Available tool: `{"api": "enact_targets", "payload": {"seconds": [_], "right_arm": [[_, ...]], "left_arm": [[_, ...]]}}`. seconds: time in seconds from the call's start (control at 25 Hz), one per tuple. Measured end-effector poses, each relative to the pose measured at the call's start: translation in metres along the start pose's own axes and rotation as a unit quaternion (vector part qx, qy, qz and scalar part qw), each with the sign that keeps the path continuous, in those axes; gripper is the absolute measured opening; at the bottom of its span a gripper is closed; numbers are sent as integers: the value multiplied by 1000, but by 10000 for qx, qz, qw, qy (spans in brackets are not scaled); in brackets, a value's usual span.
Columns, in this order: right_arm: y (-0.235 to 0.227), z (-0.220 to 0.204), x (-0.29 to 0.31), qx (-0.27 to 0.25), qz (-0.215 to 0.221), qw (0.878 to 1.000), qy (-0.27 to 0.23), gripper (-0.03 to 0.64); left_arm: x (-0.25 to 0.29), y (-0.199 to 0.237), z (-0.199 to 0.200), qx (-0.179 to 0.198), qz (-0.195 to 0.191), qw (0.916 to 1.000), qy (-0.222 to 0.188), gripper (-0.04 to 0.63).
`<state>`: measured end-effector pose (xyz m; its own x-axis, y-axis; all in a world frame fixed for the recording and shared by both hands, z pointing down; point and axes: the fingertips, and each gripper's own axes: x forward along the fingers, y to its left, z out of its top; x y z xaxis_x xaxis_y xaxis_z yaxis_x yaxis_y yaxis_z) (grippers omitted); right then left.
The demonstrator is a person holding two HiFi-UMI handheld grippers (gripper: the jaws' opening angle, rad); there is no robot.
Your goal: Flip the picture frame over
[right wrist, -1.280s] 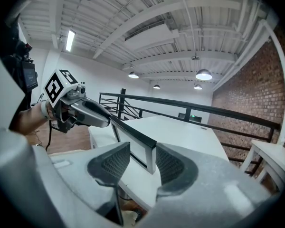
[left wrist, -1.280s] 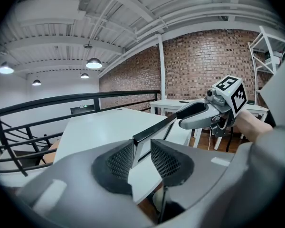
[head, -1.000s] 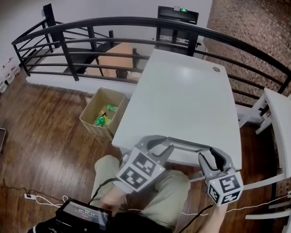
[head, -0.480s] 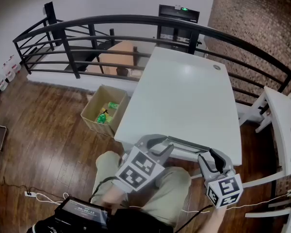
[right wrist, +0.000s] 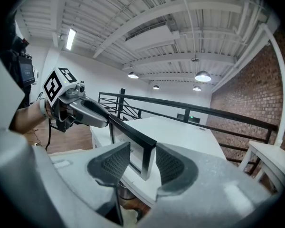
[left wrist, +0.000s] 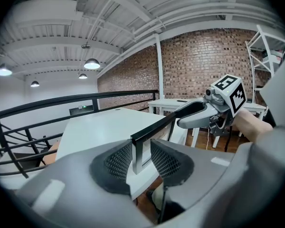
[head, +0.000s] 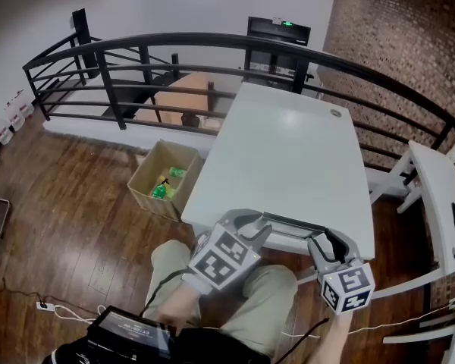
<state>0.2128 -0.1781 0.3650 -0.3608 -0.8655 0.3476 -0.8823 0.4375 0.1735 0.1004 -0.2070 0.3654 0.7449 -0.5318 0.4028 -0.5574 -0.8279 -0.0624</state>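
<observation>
The picture frame (head: 290,227), black-edged with a pale face, stands on its long edge over the near edge of the white table (head: 288,135). My left gripper (head: 252,229) is shut on its left end and my right gripper (head: 319,243) on its right end. In the left gripper view the frame (left wrist: 156,125) runs from my left gripper (left wrist: 141,156) across to the right gripper (left wrist: 187,114). In the right gripper view a corner of the frame (right wrist: 133,137) sits between the mesh pads (right wrist: 113,163) of my right gripper (right wrist: 143,164), and the left gripper (right wrist: 92,115) holds the far end.
A cardboard box (head: 161,177) with green items stands on the wood floor left of the table. A black railing (head: 212,40) curves behind the table. Another white table (head: 440,196) is at the right. The person's legs (head: 265,302) and a dark device (head: 129,336) are below.
</observation>
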Motion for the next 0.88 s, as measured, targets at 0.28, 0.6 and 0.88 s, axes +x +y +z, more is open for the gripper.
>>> {"api": "enact_targets", "payload": {"seconds": [0.28,0.6,0.88], "right_arm": [[-6,0,10,106,-122,9998,-99,155],[-14,0,19,212,-195,9994,-211,155],[-22,4,33,279,-205,9991,-261,155]], "left_arm": [[6,6,1,14,19,10000,-77,127],[15,12,2,66,23,9997,-239,127],[26,25,5,88,118,9993,-357,132]]}}
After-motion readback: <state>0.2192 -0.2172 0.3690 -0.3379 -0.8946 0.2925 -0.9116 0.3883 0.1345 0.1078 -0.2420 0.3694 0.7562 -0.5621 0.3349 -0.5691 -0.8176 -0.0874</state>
